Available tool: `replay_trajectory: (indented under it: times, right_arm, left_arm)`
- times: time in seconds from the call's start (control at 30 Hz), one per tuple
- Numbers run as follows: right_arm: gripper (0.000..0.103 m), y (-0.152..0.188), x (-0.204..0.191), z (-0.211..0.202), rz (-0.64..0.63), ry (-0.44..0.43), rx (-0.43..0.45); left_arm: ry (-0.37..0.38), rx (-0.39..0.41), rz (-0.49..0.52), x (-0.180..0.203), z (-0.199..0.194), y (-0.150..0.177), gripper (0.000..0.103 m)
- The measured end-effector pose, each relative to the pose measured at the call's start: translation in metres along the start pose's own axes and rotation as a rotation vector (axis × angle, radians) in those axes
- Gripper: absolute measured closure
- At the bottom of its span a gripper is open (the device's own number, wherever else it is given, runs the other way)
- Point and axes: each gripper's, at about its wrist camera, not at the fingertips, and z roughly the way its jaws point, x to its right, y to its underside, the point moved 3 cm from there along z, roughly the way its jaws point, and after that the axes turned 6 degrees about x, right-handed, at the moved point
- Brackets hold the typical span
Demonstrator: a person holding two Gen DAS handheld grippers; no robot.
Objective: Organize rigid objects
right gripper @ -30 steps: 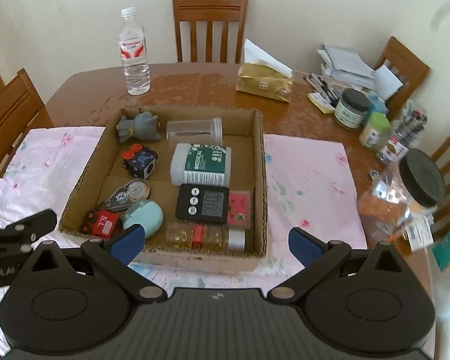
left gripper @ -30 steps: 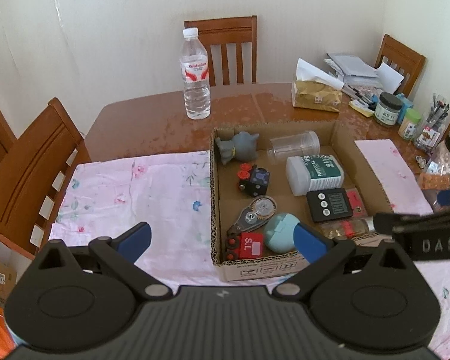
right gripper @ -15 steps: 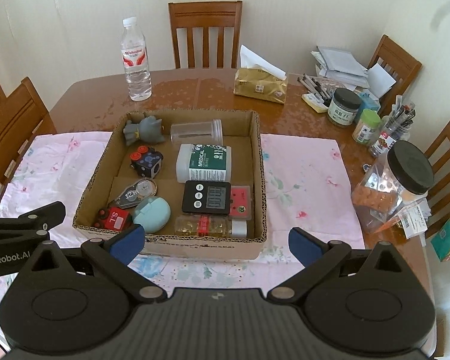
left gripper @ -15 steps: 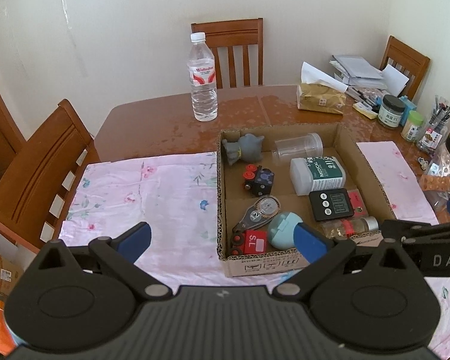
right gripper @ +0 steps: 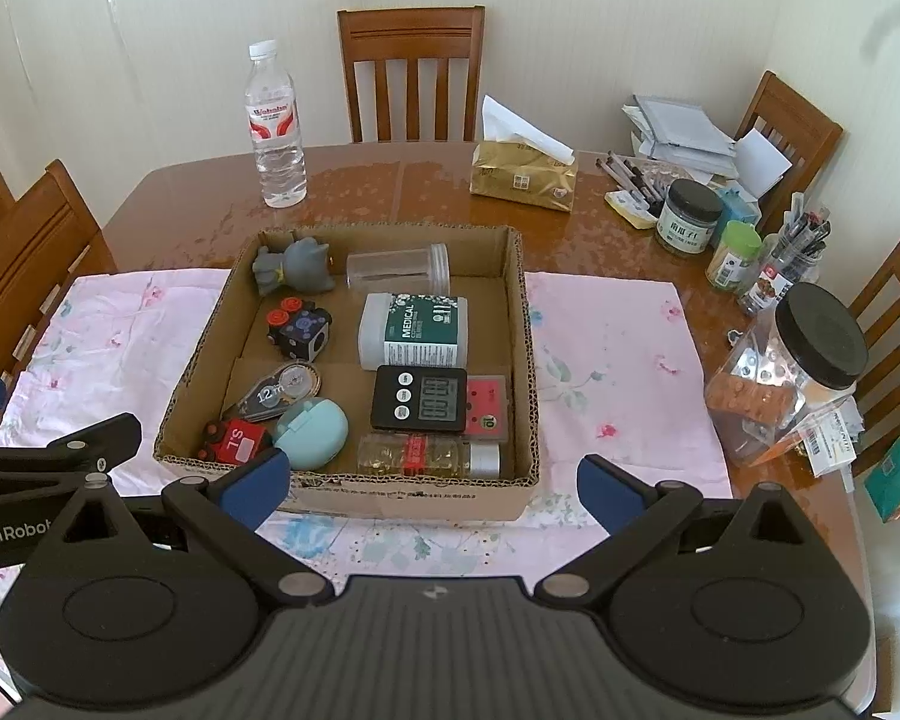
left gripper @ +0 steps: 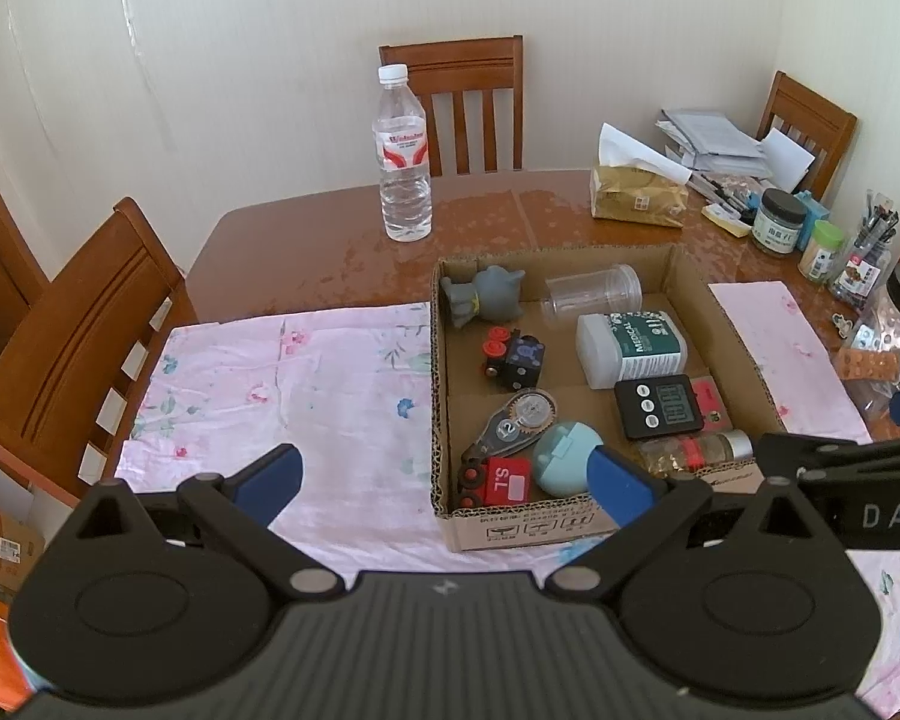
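A shallow cardboard box sits mid-table on a pink floral cloth. It holds a grey toy, a clear jar, a white medical bottle, a black cube with red knobs, a correction tape, a red toy truck, a teal case, a black timer, a red card and a small bottle. My left gripper and right gripper are open and empty, before the box's near edge.
A water bottle stands at the back. A gold tissue pack, jars, pens and papers crowd the right side. A big black-lidded clear jar stands near the right edge. Wooden chairs surround the table.
Both grippers have pulled back and up from the box, so it looks smaller and more of the table shows. Both stay open. Nothing in the box moved.
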Motion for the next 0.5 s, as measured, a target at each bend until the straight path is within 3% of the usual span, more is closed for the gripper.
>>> replay_trajectory:
  times: [0.5]
  right_arm:
    - [0.000, -0.0026, 0.0015, 0.0020, -0.003, 0.002, 0.001]
  left_arm:
    - [-0.007, -0.006, -0.002, 0.0024, 0.0009, -0.0015, 0.002]
